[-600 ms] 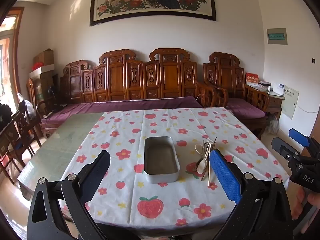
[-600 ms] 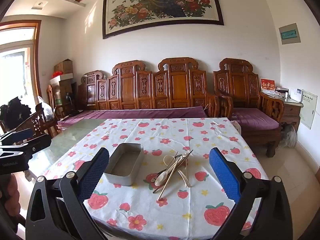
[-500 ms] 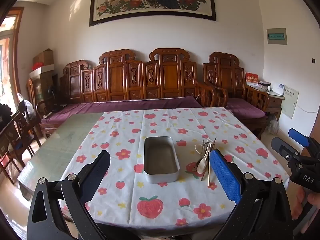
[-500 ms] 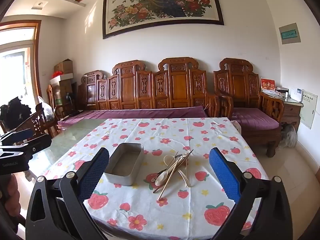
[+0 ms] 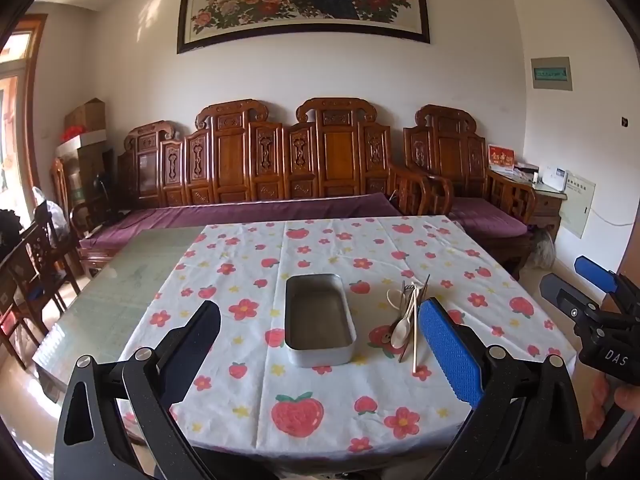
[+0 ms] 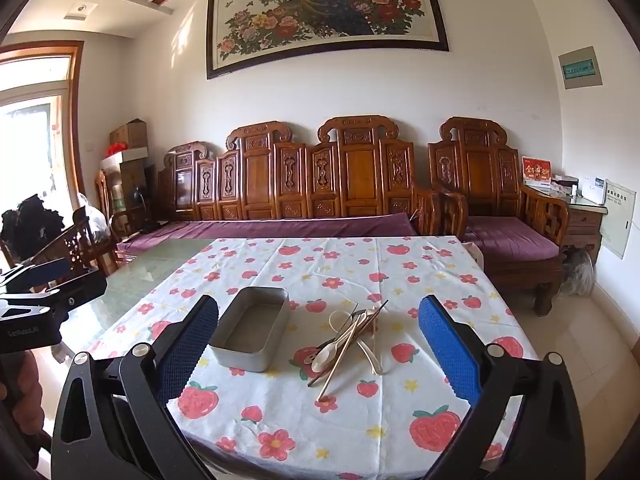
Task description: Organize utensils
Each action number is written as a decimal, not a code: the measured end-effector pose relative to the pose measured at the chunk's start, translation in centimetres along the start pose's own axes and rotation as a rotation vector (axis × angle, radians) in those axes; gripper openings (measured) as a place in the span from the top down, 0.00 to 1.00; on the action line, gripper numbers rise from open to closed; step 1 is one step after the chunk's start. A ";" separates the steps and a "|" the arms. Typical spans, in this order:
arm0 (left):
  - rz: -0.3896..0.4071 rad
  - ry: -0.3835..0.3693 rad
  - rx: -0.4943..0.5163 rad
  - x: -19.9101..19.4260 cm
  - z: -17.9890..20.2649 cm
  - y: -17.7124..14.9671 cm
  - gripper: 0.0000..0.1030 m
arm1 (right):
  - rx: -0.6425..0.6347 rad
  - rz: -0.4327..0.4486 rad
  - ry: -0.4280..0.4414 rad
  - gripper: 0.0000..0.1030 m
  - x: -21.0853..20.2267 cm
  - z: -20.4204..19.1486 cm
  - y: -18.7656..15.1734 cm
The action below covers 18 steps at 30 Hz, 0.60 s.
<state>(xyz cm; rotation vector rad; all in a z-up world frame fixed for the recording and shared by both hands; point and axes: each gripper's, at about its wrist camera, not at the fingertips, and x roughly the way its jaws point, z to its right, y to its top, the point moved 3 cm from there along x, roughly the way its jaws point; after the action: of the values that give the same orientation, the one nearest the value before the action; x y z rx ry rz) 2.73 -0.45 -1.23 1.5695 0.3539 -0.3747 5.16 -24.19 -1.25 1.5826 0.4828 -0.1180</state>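
Nothing had shifted since the earlier frames: both tools hung where they were. The left gripper (image 5: 318, 338) stood spread wide and empty, framing the metal tin (image 5: 319, 320), whose long axis ran away from it. Just right of the tin lay the utensil pile (image 6: 348, 340), handles fanned toward the near edge of the cloth. The right gripper (image 6: 318, 340), also spread and empty, sat short of that pile.

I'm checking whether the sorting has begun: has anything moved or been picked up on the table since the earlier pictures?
Nothing visibly changed. The grey metal rectangular tin is empty, the pile of pale spoons and wooden chopsticks lies loose beside it, and both the left gripper and the right gripper hover with jaws wide open, holding nothing.
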 end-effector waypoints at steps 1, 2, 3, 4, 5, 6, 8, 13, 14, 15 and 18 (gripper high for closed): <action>0.000 -0.001 -0.001 0.0 0.1 0.0 0.06 | 0.000 -0.001 -0.001 0.02 0.0 0.0 0.0; 0.001 -0.003 -0.003 0.0 -0.3 0.0 0.06 | -0.001 -0.001 0.000 0.02 0.0 0.0 0.0; 0.002 -0.002 -0.003 0.1 -0.3 0.0 0.06 | 0.000 0.000 -0.001 0.02 0.0 0.0 0.0; 0.001 -0.003 -0.004 0.1 -0.3 0.1 0.06 | 0.000 0.001 0.000 0.02 0.0 0.0 0.0; 0.001 -0.004 -0.003 0.0 -0.2 0.0 0.06 | 0.000 0.000 -0.001 0.02 0.0 0.0 0.0; 0.000 -0.004 -0.004 0.1 -0.2 0.0 0.06 | 0.000 0.000 -0.002 0.02 0.0 0.0 0.0; -0.001 -0.003 -0.004 0.2 -0.2 0.1 0.06 | 0.000 -0.001 -0.003 0.02 0.1 0.0 0.0; 0.003 -0.006 -0.002 -0.2 -0.1 0.2 0.06 | 0.001 0.000 -0.002 0.02 0.1 0.1 -0.1; 0.004 -0.006 -0.001 -0.2 -0.1 0.3 0.06 | 0.001 0.000 -0.001 0.02 0.1 0.1 -0.1; 0.004 -0.005 -0.001 -0.2 -0.1 0.3 0.06 | 0.001 0.000 -0.002 0.02 0.1 0.1 -0.1; 0.003 -0.010 -0.003 -0.2 -0.1 0.2 0.06 | 0.002 0.000 -0.002 0.02 0.1 0.1 -0.1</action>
<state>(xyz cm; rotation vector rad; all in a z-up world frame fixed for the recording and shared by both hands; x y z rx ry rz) 2.68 -0.32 -0.94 1.5644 0.3447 -0.3791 5.21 -24.24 -1.33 1.5844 0.4813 -0.1197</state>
